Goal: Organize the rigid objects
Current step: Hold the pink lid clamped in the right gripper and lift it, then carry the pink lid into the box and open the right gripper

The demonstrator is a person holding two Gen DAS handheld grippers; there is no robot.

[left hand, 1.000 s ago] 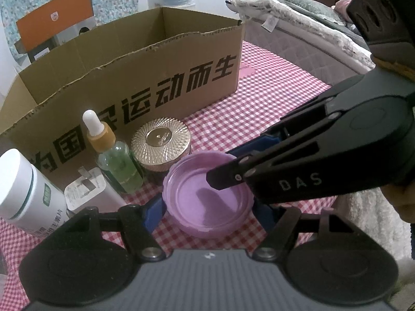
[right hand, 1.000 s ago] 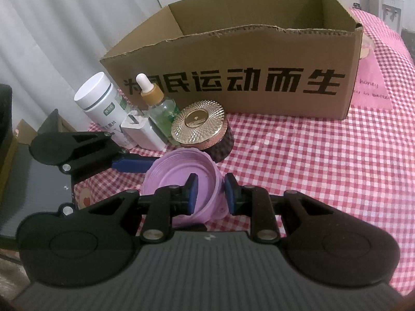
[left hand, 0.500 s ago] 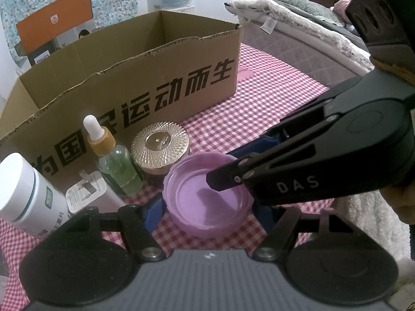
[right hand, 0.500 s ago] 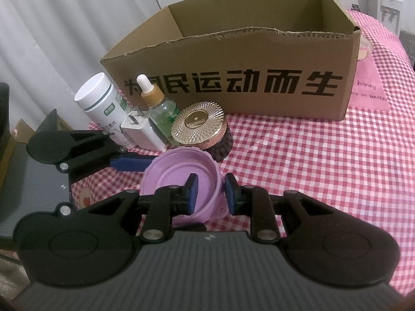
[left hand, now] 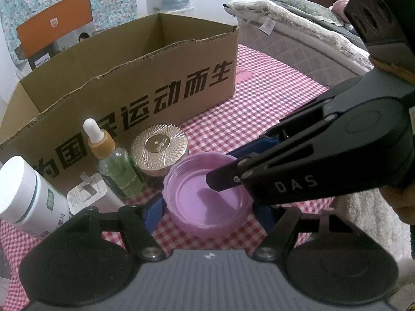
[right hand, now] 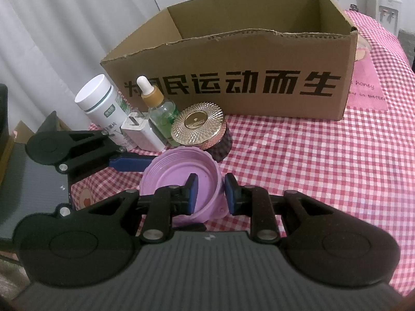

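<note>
Lid (right hand: 179, 178) pinched at its near rim by right hand-held gripper (right hand: 209, 194), apparently clasped across by left hand-held gripper (left hand: 207, 208); box (right hand: 233, 59) straight beyond.

Each camera sits on its own gripper and looks steeply down, very near the bench (left hand: 272, 98). Both views share the purple lid (left hand: 207, 202) (right hand: 179, 173) and the cardboard box (left hand: 135, 96) (right hand: 233, 59) from opposite sides.

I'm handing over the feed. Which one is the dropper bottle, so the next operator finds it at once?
Find the big cardboard box with black lettering on the checked cloth. Against its front stands a row of small things; the dropper bottle is between the white plug and the gold-lidded jar. Only it is clear glass with greenish liquid and a white dropper.
</note>
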